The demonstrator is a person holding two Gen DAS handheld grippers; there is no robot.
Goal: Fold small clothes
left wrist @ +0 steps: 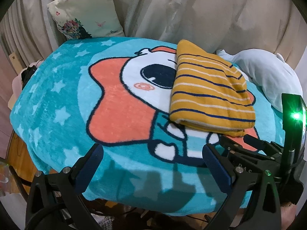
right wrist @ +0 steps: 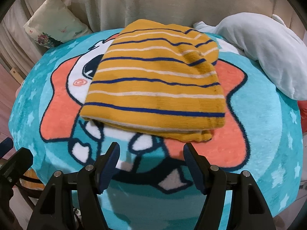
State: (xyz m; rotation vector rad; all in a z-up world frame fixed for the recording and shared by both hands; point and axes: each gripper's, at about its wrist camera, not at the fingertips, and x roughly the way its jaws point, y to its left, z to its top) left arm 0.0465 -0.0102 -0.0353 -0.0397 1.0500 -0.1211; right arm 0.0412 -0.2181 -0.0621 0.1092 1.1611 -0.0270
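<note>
Folded striped garment (right wrist: 155,88) on cartoon blanket (right wrist: 259,118), pale plush (right wrist: 268,57) at 2 o'clock, pillow (left wrist: 86,13) at 10; left gripper (left wrist: 153,164) and right gripper (right wrist: 151,163) jaws apart, empty.

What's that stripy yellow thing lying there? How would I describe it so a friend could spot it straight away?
Start from the big turquoise cartoon blanket with stars. On its middle, over the cartoon face, lies the folded garment: mustard yellow with thin navy and cream stripes. Its neighbours are plain: a pale blue cloth to its right and a floral cushion far left.
</note>
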